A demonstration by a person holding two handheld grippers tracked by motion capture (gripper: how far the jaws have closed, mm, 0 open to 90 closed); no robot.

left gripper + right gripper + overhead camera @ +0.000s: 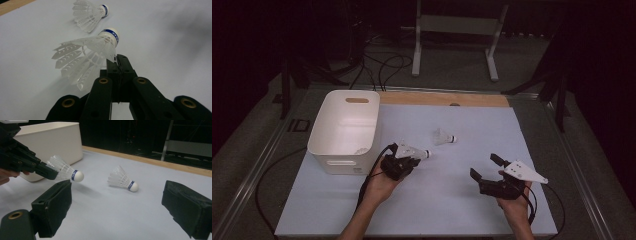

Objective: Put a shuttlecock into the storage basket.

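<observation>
I'm pinching one shuttlecock [100, 47] by its skirt edge in the left gripper [117, 62], just beside the bin [343, 131] near the mat's left edge; it could slip free. The right gripper [120, 207] is gaping, idle.
</observation>
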